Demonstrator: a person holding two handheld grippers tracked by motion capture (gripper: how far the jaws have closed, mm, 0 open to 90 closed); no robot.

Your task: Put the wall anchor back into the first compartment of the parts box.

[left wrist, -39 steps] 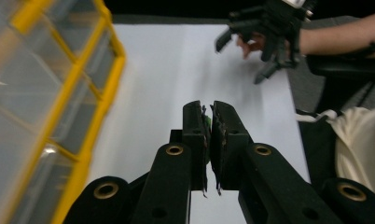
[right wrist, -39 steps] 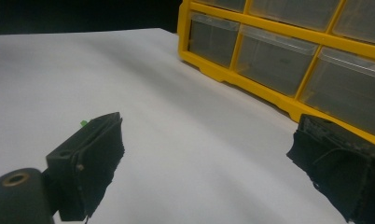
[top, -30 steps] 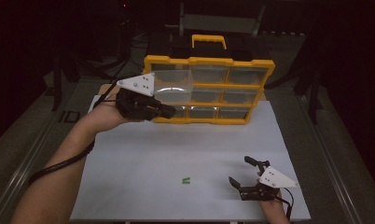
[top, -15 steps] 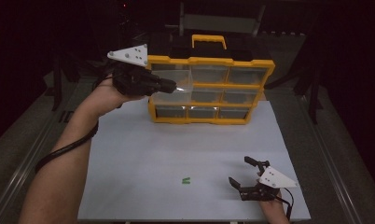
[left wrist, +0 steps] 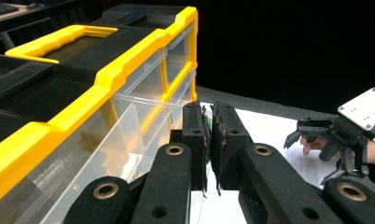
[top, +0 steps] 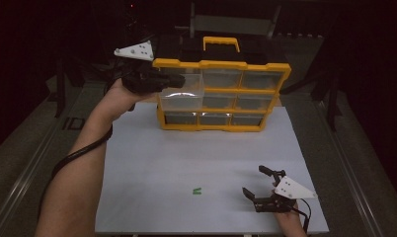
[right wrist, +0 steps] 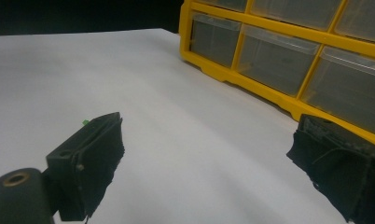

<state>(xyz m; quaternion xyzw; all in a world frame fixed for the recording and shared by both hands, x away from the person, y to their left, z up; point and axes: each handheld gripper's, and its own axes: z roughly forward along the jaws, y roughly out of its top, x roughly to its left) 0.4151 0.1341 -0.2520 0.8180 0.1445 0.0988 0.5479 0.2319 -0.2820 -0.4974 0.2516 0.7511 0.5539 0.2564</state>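
Note:
A yellow organizer [top: 221,64] with clear drawers stands at the back of the white table [top: 152,158]. Its top-left drawer [top: 182,95] is pulled out. My left gripper [top: 179,80] hovers over that drawer, and in the left gripper view its jaws [left wrist: 209,135] are shut on a thin green piece [left wrist: 205,122] above the open drawer [left wrist: 129,140]. A second small green piece [top: 196,191] lies on the table near the front. My right gripper [top: 254,180] rests open at the front right, empty, to the right of that piece. In the right gripper view the green piece [right wrist: 85,122] peeks out behind the left jaw.
The organizer has a yellow handle [top: 221,42] on a black top. Its other drawers [right wrist: 279,60] are pushed in. Dark rails and stands flank the table [top: 335,98]. White tabletop [right wrist: 176,140] stretches between my right gripper and the organizer.
My left gripper has risen and moved back from in front of the organizer's middle row to above the pulled-out top-left drawer. The right gripper has stayed put.

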